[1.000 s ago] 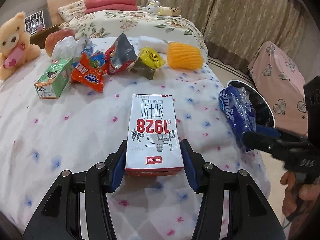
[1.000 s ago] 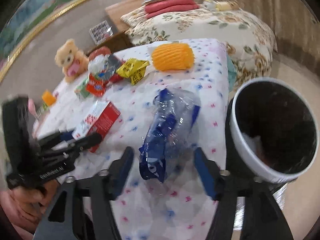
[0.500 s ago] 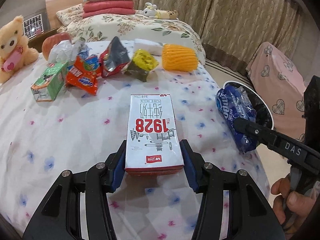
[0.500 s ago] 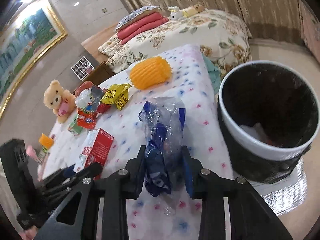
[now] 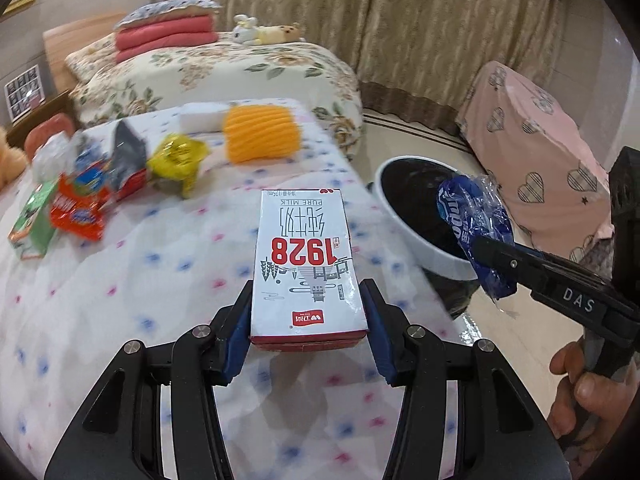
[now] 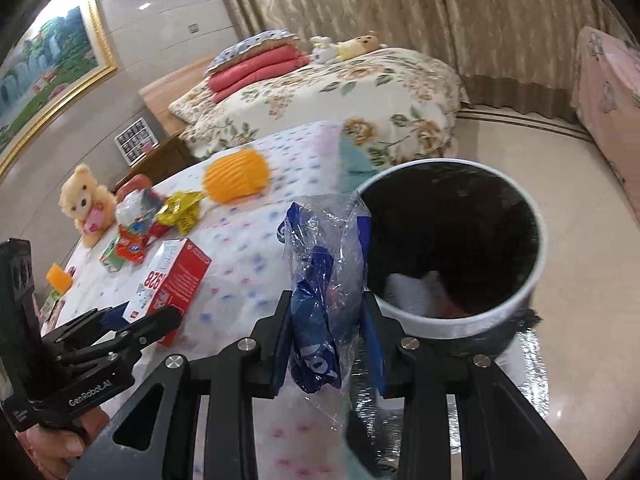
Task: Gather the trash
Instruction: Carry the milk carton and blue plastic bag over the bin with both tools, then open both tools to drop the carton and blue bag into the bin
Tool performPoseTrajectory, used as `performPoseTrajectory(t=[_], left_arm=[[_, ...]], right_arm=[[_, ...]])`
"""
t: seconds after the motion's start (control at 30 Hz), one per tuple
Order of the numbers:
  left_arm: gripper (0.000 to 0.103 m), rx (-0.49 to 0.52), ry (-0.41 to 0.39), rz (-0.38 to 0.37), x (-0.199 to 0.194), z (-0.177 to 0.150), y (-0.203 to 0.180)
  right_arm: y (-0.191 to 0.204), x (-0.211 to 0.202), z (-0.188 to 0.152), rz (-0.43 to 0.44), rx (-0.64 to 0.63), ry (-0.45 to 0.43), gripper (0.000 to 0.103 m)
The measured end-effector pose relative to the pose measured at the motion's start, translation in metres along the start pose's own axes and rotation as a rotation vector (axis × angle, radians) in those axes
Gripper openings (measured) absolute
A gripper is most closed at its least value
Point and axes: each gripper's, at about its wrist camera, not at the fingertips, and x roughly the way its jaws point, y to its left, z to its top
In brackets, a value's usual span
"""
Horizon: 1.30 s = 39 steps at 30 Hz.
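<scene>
While my right tool (image 6: 326, 344) clamps the crumpled blue plastic wrapper (image 6: 320, 280) beside the rim of the white trash bin (image 6: 536, 248), my left tool (image 5: 306, 332) grips a 1928 milk carton (image 5: 306, 256) above the bed (image 5: 140, 280), where snack wrappers (image 5: 80, 208) lie.

Bin (image 6: 536, 280) stands right of the bed (image 6: 248, 256); wrappers (image 5: 100, 184) lie on it.

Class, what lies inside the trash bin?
Inside the trash bin, white crumpled trash shows at the bottom; the blue wrapper and near rim hide the rest.
</scene>
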Motion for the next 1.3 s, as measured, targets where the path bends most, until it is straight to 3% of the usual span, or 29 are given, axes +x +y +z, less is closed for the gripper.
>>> performPoseTrajectory(t=[0.27, 0.8, 1.3], left_arm=[[0.05, 0.047, 0.011, -0.034, 0.019, 0.019, -0.032], [0.05, 0.105, 0.07, -0.087, 0.068, 0.057, -0.084], [0.05, 0.123, 0.144, -0.12, 0.106, 0.076, -0.105]], right_arm=[[-0.037, -0.003, 0.008, -0.05, 0.042, 0.002, 0.033], [-0.078, 0.013, 0.029, -0.062, 0.079, 0.038, 0.033], [-0.101, 0.031, 0.045, -0.063, 0.097, 0.078, 0.034]])
